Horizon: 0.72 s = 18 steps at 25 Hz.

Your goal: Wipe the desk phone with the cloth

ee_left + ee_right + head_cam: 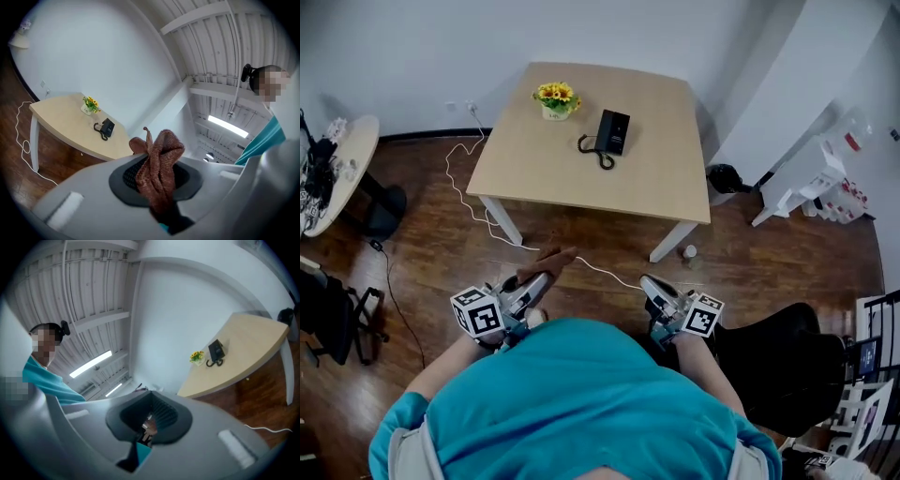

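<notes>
Gripping a bunched brown cloth (159,164) in the left tongs (540,281), left of centre in the lower half of the head view, with the folds sticking out past the tips. Holding the right tongs (652,285) fully closed on nothing, right of centre in the lower half. Pointing both tongs level towards the table (581,178) at upper centre. Showing the black phone (612,131) lying on the table's far half, coiled cord at its left, near the flowers (556,97) and to their right, well apart from both tongs and the cloth. Showing a white cable (464,192) trailing over the wooden floor (431,262) at the table's left.
</notes>
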Motion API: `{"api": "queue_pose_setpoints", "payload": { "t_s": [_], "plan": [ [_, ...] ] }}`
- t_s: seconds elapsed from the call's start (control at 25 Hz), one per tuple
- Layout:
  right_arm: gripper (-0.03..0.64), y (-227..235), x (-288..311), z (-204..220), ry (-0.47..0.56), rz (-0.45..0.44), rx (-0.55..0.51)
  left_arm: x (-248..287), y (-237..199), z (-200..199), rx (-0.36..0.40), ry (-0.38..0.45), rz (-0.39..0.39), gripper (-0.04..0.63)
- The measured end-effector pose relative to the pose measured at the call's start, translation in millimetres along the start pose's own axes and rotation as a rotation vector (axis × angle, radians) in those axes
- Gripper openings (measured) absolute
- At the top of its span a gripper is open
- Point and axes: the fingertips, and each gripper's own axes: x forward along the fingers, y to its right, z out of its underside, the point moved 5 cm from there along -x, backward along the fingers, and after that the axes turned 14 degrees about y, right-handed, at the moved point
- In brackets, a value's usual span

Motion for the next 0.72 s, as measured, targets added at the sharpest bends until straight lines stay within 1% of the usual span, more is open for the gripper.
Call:
{"api": "queue_pose_setpoints", "payload": {
  "t_s": [0.12,0.28,0.4,0.48,0.56,0.64,0.72],
  "plan": [
    [0.0,-11.8,-4.9,17.1,-0.003,0.041,-0.067,-12.3,6.6,1.8,0.004,0.022,0.022,0.069],
    [0.0,-40.5,-0.3,45.4,-0.067,0.038,-0.165,-34.5,4.1,-0.1,0.01,0.0,0.06,0.069],
    [0.0,-50.5,16.5,62.0,-0.092,0.056,-0.203,-48.2,-6.5,-10.8,-0.014,0.015,0.063,0.069],
    [0.0,-57.5,31.0,72.6,-0.107,0.061,-0.233,-54.5,-14.9,-18.6,-0.043,0.025,0.057,0.069],
    [0.0,-66.2,39.0,84.1,-0.135,0.06,-0.272,-60.1,-17.6,-20.6,-0.066,0.015,0.06,0.069],
    [0.0,-73.3,40.9,90.1,-0.157,0.063,-0.311,-62.6,-16.8,-20.4,-0.064,-0.003,0.078,0.069],
    [0.0,-77.1,40.2,90.8,-0.158,0.072,-0.328,-62.1,-15.2,-21.3,-0.055,-0.02,0.099,0.069]
  ]
}}
